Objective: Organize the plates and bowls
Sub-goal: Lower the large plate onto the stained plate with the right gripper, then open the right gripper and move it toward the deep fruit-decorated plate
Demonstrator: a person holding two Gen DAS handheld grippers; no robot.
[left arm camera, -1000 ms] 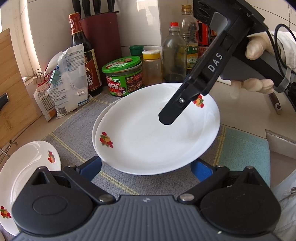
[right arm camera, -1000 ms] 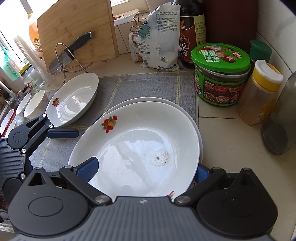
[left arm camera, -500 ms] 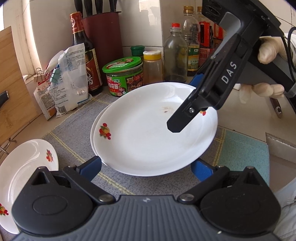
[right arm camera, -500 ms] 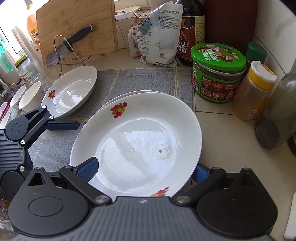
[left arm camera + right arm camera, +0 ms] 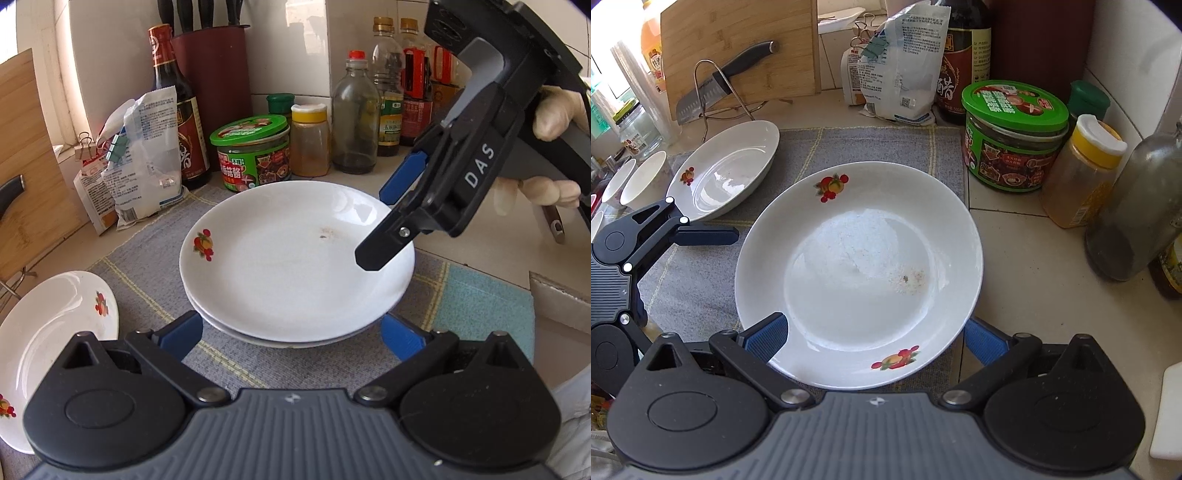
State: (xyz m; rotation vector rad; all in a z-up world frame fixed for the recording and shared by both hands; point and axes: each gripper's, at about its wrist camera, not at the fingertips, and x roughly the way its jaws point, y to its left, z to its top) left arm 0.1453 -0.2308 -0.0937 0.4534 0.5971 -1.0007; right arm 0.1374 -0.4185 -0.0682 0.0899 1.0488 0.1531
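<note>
Two white plates with fruit motifs lie stacked (image 5: 295, 258) on the grey mat (image 5: 147, 266), and the top plate (image 5: 857, 273) has a small brown speck. My left gripper (image 5: 291, 325) is open at the stack's near edge, a blue pad on each side. My right gripper (image 5: 376, 225), held by a gloved hand, hovers open over the stack's right rim. In the right wrist view its pads (image 5: 764, 336) flank the plate's near rim. A third plate (image 5: 727, 166) lies on the mat to the left, and small white bowls (image 5: 642, 177) stand beyond it.
A green-lidded jar (image 5: 255, 155), a yellow-capped spice jar (image 5: 308, 144), bottles (image 5: 354, 122) and a knife block (image 5: 218, 88) line the back wall. A clipped bag (image 5: 144, 155), a cutting board (image 5: 738, 48) and a knife on a rack (image 5: 713, 85) stand behind the mat. A teal cloth (image 5: 484, 306) lies to the right.
The top plate, offset and tilted before, now sits squarely on the lower plate. My right gripper has drawn back toward the plate's right rim. The left gripper has backed off slightly.
</note>
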